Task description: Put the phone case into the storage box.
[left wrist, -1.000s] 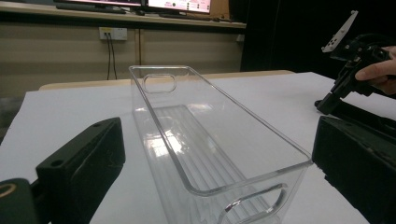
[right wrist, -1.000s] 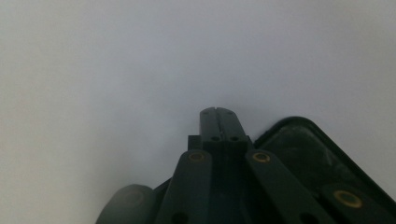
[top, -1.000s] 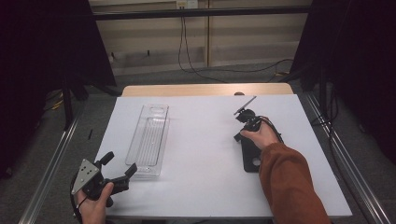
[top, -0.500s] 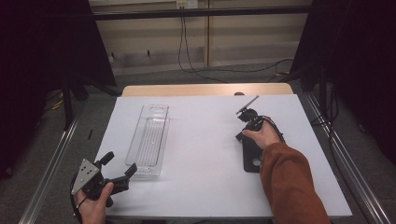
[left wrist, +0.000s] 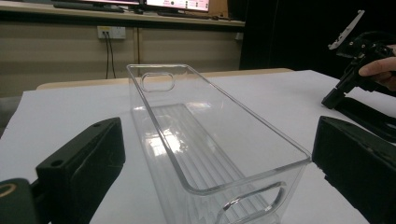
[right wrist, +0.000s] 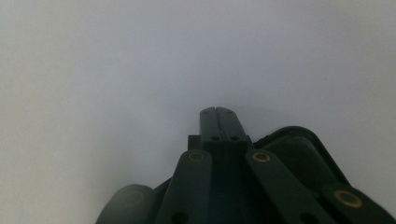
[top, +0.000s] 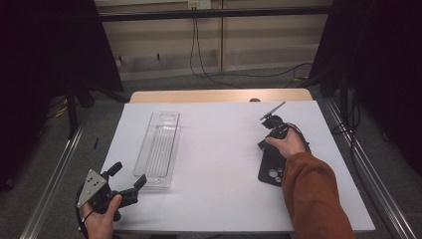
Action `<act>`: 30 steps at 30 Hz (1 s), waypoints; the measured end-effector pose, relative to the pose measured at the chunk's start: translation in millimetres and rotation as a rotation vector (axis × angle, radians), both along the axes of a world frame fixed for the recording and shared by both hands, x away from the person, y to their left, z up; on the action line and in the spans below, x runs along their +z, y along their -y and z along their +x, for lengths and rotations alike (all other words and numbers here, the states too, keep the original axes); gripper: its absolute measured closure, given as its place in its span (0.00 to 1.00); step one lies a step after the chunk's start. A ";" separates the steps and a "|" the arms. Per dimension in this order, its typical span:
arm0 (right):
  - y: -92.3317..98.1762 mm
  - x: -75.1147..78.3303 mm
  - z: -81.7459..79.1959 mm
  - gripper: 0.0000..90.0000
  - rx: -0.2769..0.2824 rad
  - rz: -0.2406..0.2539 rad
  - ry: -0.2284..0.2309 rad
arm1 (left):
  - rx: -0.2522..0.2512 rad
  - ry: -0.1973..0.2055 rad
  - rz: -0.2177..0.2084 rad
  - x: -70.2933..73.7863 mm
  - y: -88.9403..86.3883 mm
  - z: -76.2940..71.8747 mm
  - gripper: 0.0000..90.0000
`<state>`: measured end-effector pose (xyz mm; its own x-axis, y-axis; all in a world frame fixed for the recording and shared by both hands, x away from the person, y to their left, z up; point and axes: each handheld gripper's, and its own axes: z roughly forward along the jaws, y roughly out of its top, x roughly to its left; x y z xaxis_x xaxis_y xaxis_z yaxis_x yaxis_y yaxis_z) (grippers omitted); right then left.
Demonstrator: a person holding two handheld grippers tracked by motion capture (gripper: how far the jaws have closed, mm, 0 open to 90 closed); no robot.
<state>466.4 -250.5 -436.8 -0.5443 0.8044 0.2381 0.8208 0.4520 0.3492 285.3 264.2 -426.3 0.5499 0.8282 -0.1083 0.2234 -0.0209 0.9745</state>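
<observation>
A long, empty clear plastic tray (top: 158,149) lies lengthwise on the left half of the white table (top: 219,199). My left gripper (top: 128,175) is held low at the table's front left corner, open, beside the tray's near end. In the left gripper view the tray (left wrist: 210,154) lies ahead between the two wide-apart jaws, untouched. My right gripper (top: 263,145) points down at the table on the right, shut. In its own view the right gripper (right wrist: 218,112) has its jaws pressed together with nothing between them. A flat black plate (top: 271,170) with round holes lies under it.
A wooden strip (top: 219,95) edges the table's far side. Beyond it cables (top: 199,55) hang down a beige wall. Metal rails (top: 50,194) run along both sides of the table, with dark curtains behind. The person's rust-coloured sleeve (top: 313,199) covers the front right corner.
</observation>
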 end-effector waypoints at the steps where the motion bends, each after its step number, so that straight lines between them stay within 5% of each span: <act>1: 0.0 0.0 0.0 1.00 0.000 0.000 0.000 | -0.001 -0.002 -0.002 -0.2 0.3 0.1 0.03; 30: 56.9 -0.8 -21.1 1.00 -0.128 0.018 0.022 | -0.003 -0.003 -0.002 -0.4 1.4 0.8 0.03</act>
<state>445.3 -307.4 -437.5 -0.4431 0.8631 0.2424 0.8632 0.3379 0.3750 286.1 262.7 -426.8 0.5518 0.8265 -0.1116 0.2260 -0.0194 0.9739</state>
